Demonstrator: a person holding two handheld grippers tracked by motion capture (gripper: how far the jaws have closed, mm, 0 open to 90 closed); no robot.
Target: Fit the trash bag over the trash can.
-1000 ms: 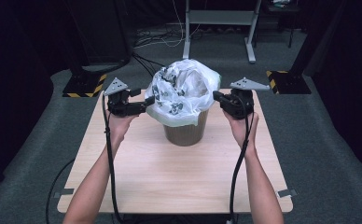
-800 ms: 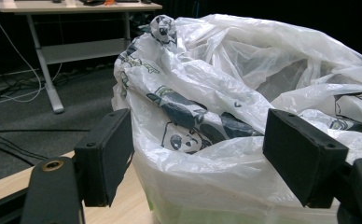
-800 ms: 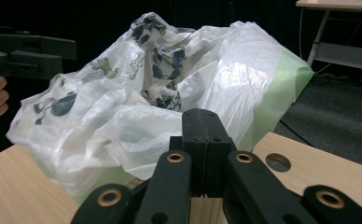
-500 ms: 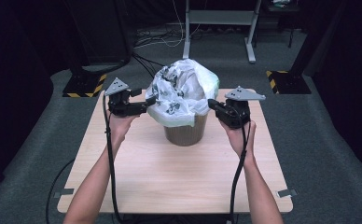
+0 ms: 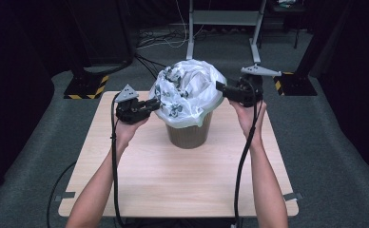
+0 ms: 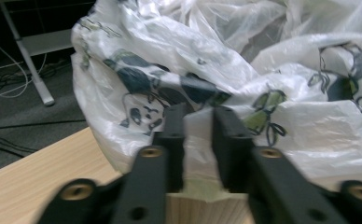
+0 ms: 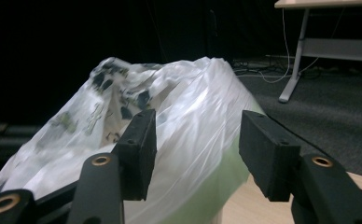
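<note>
judging from its crinkles and the way it balloons, the plastic bag (image 5: 189, 92) is very light, thin and soft, a white film with small panda prints, and it is probably a bit slippery and easy to tear if it is pulled hard. it lines a brown bin (image 5: 189, 135) that stands near the far edge of the table (image 5: 140, 190), about midway between the left and right edges, and its top puffs up well above the rim. the left gripper (image 6: 198, 135) has just been closing, and its jaws now stand nearly together with a fold of the film pinched between them, low on the bag's left side just over the rim. the right gripper (image 7: 195, 149) has just been opening; its jaws are spread apart at the bag's right side, with the film between them but not pressed. the best place to hold seems a gathered fold near the rim, where the film is doubled, not one loose layer.
</note>
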